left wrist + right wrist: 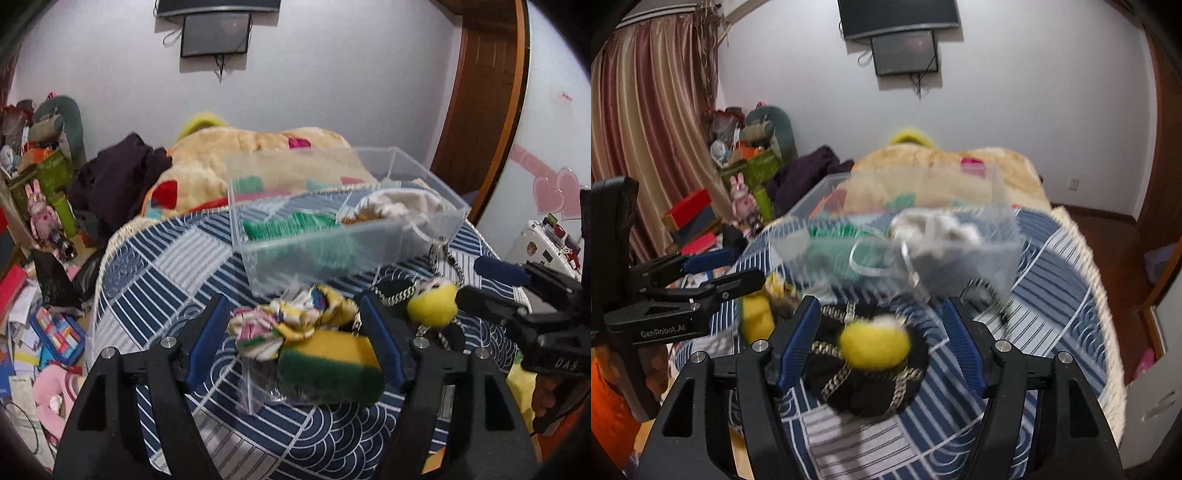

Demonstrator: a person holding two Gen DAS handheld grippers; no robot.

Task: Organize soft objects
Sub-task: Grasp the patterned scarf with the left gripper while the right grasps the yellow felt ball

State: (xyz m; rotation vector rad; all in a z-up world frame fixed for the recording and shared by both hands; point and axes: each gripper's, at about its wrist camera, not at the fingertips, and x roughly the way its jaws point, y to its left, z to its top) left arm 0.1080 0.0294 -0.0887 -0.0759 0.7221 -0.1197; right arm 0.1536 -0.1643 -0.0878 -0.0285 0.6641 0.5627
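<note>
A clear plastic bin (373, 247) sits on the blue patterned bed cover and holds a green item (295, 225) and a white cloth (402, 205). My left gripper (291, 334) is open around a yellow-green sponge (328, 365) and a crumpled colourful cloth (295, 317), which rest over a small clear box (255, 387). My right gripper (879, 338) is open over a yellow plush ball (873, 345) on a black pouch with chains (868, 391). The right gripper also shows in the left wrist view (491, 284), beside the ball (432, 302). The left gripper shows in the right wrist view (720, 267).
A beige blanket (258, 147) and dark clothes (118, 177) lie behind the bin. The floor at left holds toys, boxes and papers (44, 314). A wooden door (480, 92) stands at right. The bed's fringed edge (1100, 295) drops to the wooden floor.
</note>
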